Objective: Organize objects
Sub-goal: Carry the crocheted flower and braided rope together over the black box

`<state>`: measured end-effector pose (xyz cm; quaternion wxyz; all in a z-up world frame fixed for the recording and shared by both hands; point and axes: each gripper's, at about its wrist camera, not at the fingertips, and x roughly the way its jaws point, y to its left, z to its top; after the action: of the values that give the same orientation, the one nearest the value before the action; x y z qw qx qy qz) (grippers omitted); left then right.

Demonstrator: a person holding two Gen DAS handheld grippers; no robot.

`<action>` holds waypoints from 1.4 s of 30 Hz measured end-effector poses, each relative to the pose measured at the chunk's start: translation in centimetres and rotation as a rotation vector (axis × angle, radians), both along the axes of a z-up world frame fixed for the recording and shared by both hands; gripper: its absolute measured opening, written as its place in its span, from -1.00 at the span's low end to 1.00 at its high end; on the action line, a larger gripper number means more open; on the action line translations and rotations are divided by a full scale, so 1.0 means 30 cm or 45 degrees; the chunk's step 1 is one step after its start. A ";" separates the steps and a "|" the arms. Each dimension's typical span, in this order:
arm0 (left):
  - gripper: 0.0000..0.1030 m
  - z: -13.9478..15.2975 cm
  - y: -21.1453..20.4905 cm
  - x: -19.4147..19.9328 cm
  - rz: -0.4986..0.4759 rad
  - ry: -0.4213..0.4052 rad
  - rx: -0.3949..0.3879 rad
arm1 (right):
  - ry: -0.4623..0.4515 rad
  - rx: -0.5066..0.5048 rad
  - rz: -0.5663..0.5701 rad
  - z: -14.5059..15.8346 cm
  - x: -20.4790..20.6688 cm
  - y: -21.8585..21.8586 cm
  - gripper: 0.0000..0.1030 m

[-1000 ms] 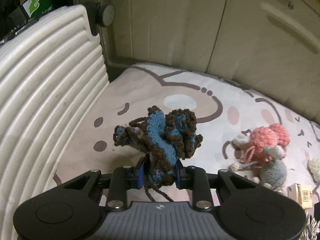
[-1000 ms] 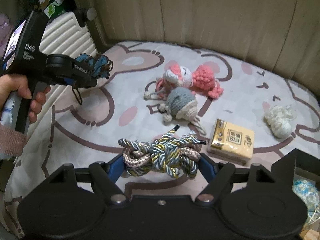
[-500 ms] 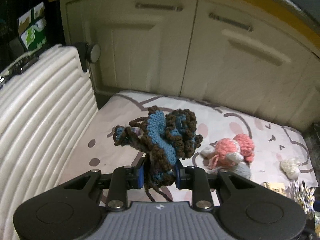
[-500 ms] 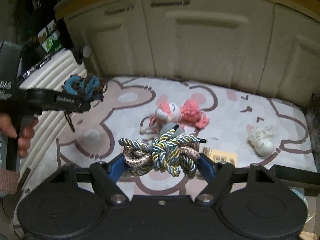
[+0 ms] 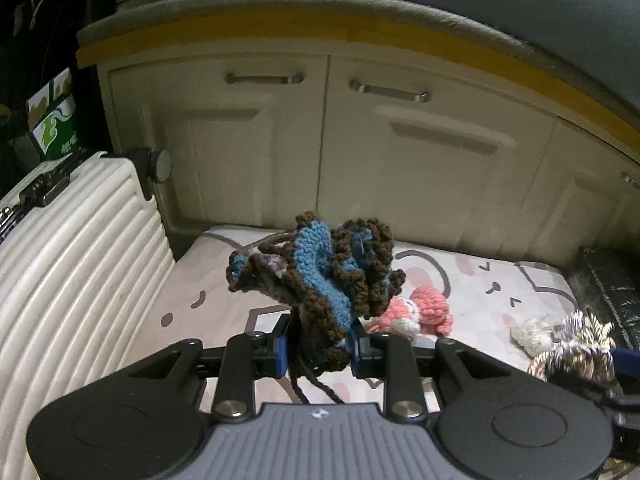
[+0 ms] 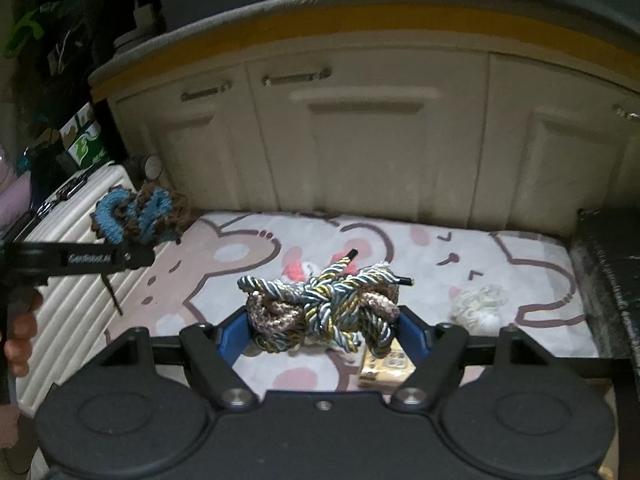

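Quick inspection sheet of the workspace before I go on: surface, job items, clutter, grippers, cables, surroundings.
Surface: cartoon-print mat on the floor.
Job's things: blue-brown crochet piece and knotted cord bundle, both lifted off the mat.
Clutter: pink knit toy, white yarn ball, tissue pack, all lying on the mat.
Grippers: left gripper shut on the crochet piece; right gripper shut on the cord bundle.
Cables: nothing seen; only yarn tails hang from the crochet piece.
Surroundings: white ribbed suitcase at left, cream cabinet doors behind, dark object at right edge.
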<state>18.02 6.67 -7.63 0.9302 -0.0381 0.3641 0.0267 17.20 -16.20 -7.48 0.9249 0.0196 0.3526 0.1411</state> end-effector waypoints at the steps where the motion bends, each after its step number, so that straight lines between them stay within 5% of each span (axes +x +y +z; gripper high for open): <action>1: -0.43 0.005 -0.008 -0.009 -0.008 -0.007 0.006 | -0.007 -0.002 -0.008 0.004 -0.001 -0.008 0.49; 30: -0.43 0.084 -0.396 -0.080 -0.320 -0.045 -0.074 | -0.070 -0.049 -0.268 0.051 -0.091 -0.351 0.49; 42: -0.43 0.022 -0.583 -0.055 -0.490 0.072 -0.168 | 0.091 -0.075 -0.375 -0.013 -0.103 -0.524 0.49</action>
<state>16.35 -10.82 -6.96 0.9030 -0.0277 0.3916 -0.1744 14.10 -31.93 -7.87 0.9225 0.0490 0.3827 -0.0071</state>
